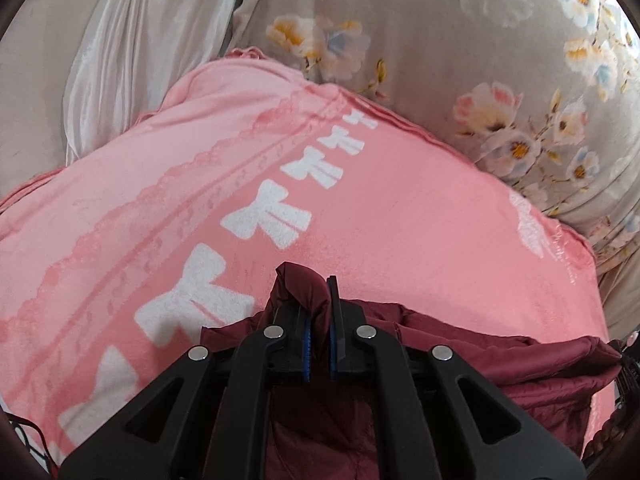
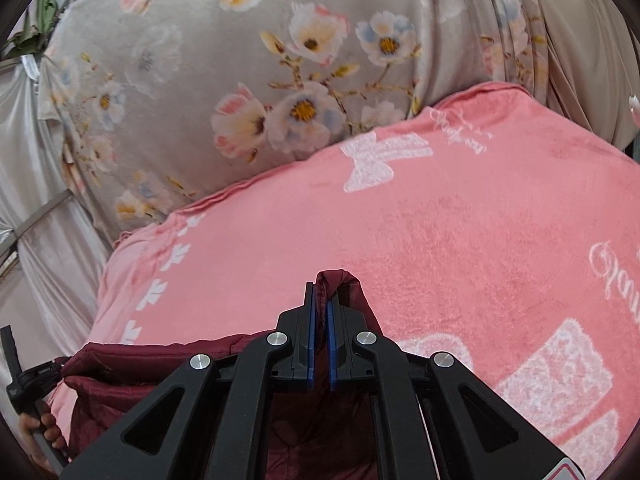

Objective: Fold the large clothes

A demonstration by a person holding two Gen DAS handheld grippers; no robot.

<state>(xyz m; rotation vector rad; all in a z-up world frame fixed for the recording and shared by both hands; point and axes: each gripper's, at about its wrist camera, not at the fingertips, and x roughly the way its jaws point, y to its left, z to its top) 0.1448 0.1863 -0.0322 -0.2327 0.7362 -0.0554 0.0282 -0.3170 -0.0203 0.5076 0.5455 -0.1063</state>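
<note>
- Left wrist view: left gripper (image 1: 319, 312) has its jaws pressed together on a fold of a dark red jacket (image 1: 500, 360), and a pinch of the cloth bulges up between the blue-edged pads (image 1: 306, 340).
- The rest of the jacket hangs and spreads below and to the right of the gripper, at the near edge of a pink blanket (image 1: 400, 220).
- The blanket carries a row of white bows (image 1: 266, 216) and covers most of the view.
- Behind the blanket lies a grey flowered sheet (image 1: 460, 40), with a pale satin cloth (image 1: 140, 60) bunched at the upper left.
- Right wrist view: right gripper (image 2: 321, 312) is likewise clamped on a fold of the jacket (image 2: 140, 364), and a loop of red cloth stands up above and just right of its pads (image 2: 330, 340).
- The jacket stretches away to the left along the near edge of the blanket (image 2: 440, 240), and more of it hangs under the gripper.
- At the far left edge, a hand (image 2: 40, 428) grips the black handle of the other gripper, next to the jacket's end.
- The flowered sheet (image 2: 240, 60) fills the top of this view, beyond the blanket.
</note>
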